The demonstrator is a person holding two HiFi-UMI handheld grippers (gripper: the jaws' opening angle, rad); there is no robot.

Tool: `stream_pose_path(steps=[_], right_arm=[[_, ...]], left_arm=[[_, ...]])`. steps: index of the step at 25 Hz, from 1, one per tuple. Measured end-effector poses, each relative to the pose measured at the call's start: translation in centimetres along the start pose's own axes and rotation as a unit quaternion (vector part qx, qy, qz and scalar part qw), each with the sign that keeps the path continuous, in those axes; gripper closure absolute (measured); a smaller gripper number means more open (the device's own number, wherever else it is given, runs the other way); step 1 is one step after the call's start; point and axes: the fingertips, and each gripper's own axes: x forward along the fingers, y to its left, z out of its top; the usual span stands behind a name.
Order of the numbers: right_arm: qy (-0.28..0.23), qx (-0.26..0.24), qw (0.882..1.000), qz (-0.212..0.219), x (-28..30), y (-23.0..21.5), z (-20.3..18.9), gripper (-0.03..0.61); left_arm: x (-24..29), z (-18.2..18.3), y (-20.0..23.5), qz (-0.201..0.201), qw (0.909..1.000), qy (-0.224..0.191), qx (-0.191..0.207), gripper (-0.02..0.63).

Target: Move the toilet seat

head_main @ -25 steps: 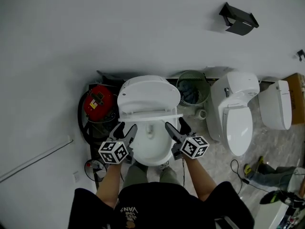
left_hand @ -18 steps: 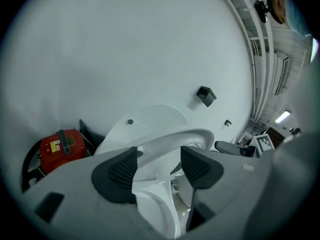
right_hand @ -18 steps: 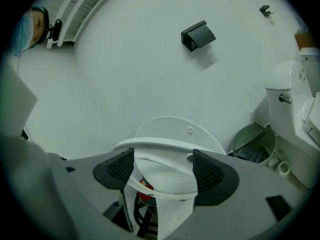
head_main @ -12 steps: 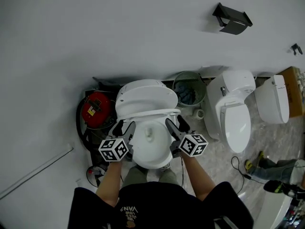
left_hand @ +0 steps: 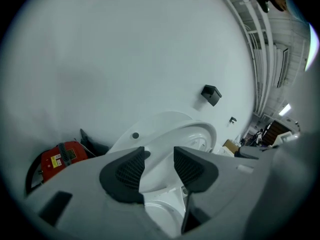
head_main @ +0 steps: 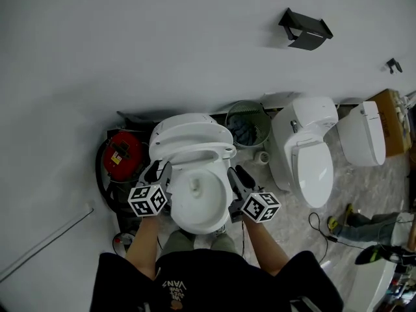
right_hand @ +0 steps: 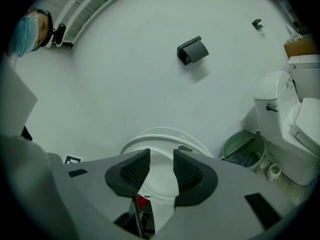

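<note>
A white toilet stands below me, its lid (head_main: 188, 132) tilted up toward the wall and the toilet seat (head_main: 195, 153) lifted off the bowl (head_main: 198, 200). My left gripper (head_main: 158, 171) is at the seat's left side and my right gripper (head_main: 235, 174) at its right side. In the left gripper view the jaws (left_hand: 159, 164) are closing with the seat's rim (left_hand: 190, 134) running between the pads. In the right gripper view the jaws (right_hand: 161, 166) are closing too, and the white seat edge (right_hand: 161, 180) fills the gap between them.
A red machine (head_main: 117, 156) with a black hose sits left of the toilet. A green wire bin (head_main: 246, 125) stands on its right, then two more white toilets (head_main: 305, 155) (head_main: 363, 135). A black holder (head_main: 304, 30) hangs on the wall. Cables lie on the floor at right.
Both grippers moved in from beside the bowl onto the seat's sides and their jaws narrowed. The seat and lid sit lower and more tilted. The view drifted right.
</note>
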Motion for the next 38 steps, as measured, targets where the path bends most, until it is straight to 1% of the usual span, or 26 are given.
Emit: stream_pose_path(steps=[5, 7, 10, 13, 14, 16, 21, 29, 34, 38], right_arm=[[-0.002, -0.011, 1.0, -0.005, -0.8, 0.3, 0.5, 0.528], [-0.003, -0.013, 1.0, -0.01, -1.1, 0.3, 0.7, 0.575], [-0.009, -0.014, 1.0, -0.022, -1.7, 0.1, 1.1, 0.577], [-0.015, -0.013, 0.999, -0.03, -2.2, -0.1, 1.6, 0.577], [-0.018, -0.013, 0.999, -0.032, -2.3, -0.1, 1.9, 0.577], [-0.021, -0.018, 0.999, -0.035, -2.8, -0.1, 2.2, 0.578], [-0.021, -0.026, 0.999, -0.035, -3.5, 0.3, 2.5, 0.578], [-0.012, -0.039, 0.999, -0.034, -3.8, 0.7, 2.6, 0.578], [-0.005, -0.055, 0.998, -0.019, -3.5, 1.4, 2.9, 0.578], [0.0, -0.064, 0.998, -0.003, -3.3, 2.3, 2.9, 0.578]], left_arm=[[0.8, 0.6, 1.2, 0.022, 0.9997, 0.005, 0.011, 0.512], [1.1, 0.8, 1.6, 0.028, 0.9995, 0.006, 0.015, 0.528], [1.6, 1.1, 1.9, 0.032, 0.9993, 0.008, 0.018, 0.547], [2.4, 1.4, 1.9, 0.029, 0.9989, 0.011, 0.034, 0.602], [2.7, 1.6, 1.7, 0.026, 0.9987, 0.013, 0.042, 0.609], [3.3, 1.6, 1.4, 0.025, 0.9982, 0.017, 0.052, 0.614], [4.2, 1.9, 1.6, 0.034, 0.997, 0.026, 0.065, 0.614], [4.9, 1.8, 2.0, 0.044, 0.9939, 0.043, 0.091, 0.614], [3.6, 2.5, 0.9, 0.039, 0.9947, 0.027, 0.091, 0.615], [1.6, 3.1, -0.4, 0.029, 0.9945, 0.008, 0.1, 0.614]])
